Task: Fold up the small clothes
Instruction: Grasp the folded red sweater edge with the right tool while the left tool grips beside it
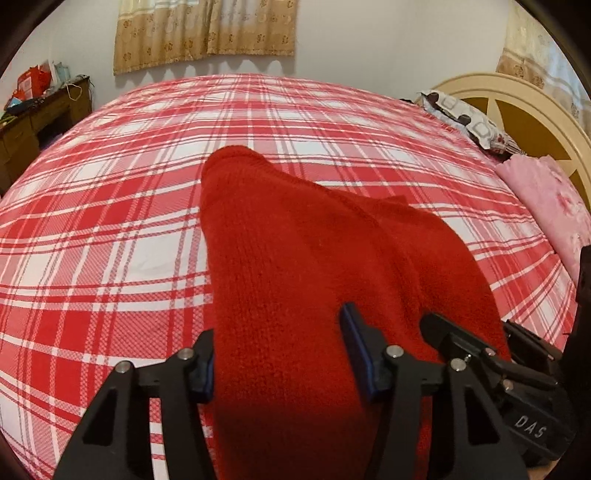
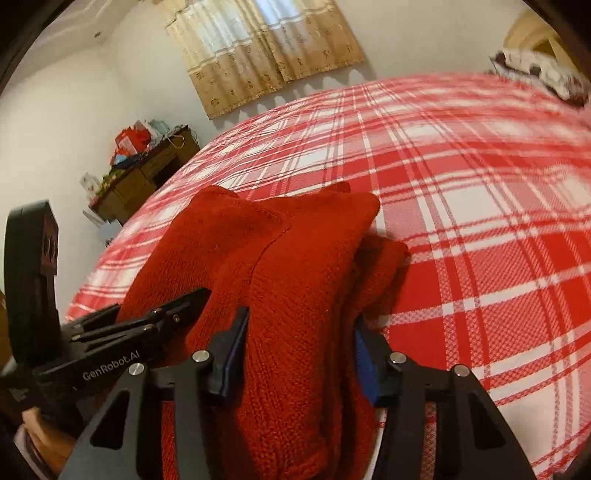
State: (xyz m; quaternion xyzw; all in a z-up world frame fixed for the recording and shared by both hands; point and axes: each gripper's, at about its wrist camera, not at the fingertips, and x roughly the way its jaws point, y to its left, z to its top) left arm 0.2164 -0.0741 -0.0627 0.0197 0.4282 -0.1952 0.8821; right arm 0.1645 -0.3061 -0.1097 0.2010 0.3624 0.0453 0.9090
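A red knit garment (image 1: 295,229) lies folded in thick layers on the plaid bed. In the left wrist view it runs from between my fingers out toward the middle of the bed. My left gripper (image 1: 280,332) is shut on its near end, with a blue pad against each side of the bundle. In the right wrist view the same red knit garment (image 2: 295,266) fills the gap of my right gripper (image 2: 301,321), whose blue pads press its folded layers. The two grippers hold it side by side: the right gripper (image 1: 480,354) shows beside the left, and the left gripper (image 2: 147,325) beside the right.
The bed (image 1: 110,221) has a red and white plaid sheet. A pink blanket (image 1: 546,206), a patterned pillow (image 1: 465,118) and a cream headboard (image 1: 517,96) stand at the right. A cluttered wooden desk (image 1: 40,118) sits at the far left, under a curtain (image 1: 207,29).
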